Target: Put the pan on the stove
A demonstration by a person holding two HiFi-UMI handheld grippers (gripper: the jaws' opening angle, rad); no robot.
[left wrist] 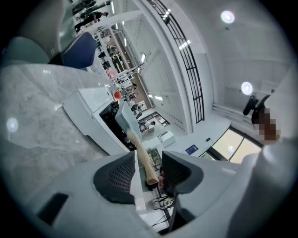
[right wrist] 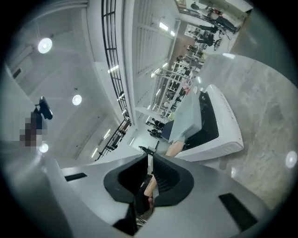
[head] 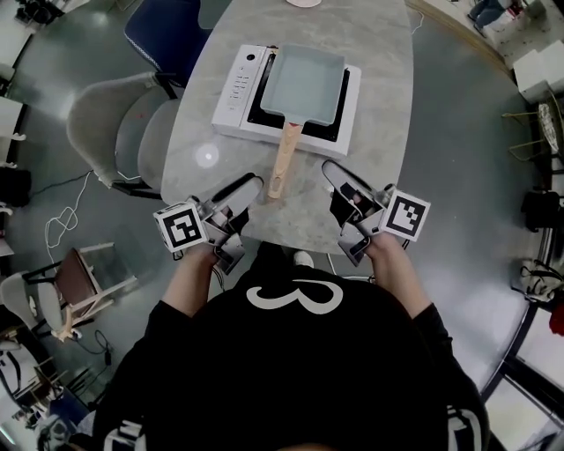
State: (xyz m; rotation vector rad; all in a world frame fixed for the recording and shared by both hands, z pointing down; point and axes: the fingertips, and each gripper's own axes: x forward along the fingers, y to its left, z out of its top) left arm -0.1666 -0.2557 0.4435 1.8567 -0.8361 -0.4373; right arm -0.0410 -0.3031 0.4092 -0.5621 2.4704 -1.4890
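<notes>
The pale rectangular pan (head: 302,84) sits on the white stove (head: 231,88), and its wooden handle (head: 285,158) points back toward me. My left gripper (head: 247,188) hovers just left of the handle's end, open and empty. In the left gripper view the handle (left wrist: 139,153) shows through the gap of the gripper (left wrist: 149,155), farther off, with the pan (left wrist: 122,116) on the stove (left wrist: 88,104). My right gripper (head: 333,169) hangs right of the handle, shut with nothing in it. In the right gripper view the gripper (right wrist: 150,160) has its jaws together, in front of the pan (right wrist: 186,116) and stove (right wrist: 223,135).
The stove stands on a grey marbled table (head: 379,114) whose near edge (head: 291,240) is just below both grippers. A grey chair (head: 115,132) and a blue chair (head: 167,31) stand at the table's left. A pale dish (head: 304,3) lies at the far edge.
</notes>
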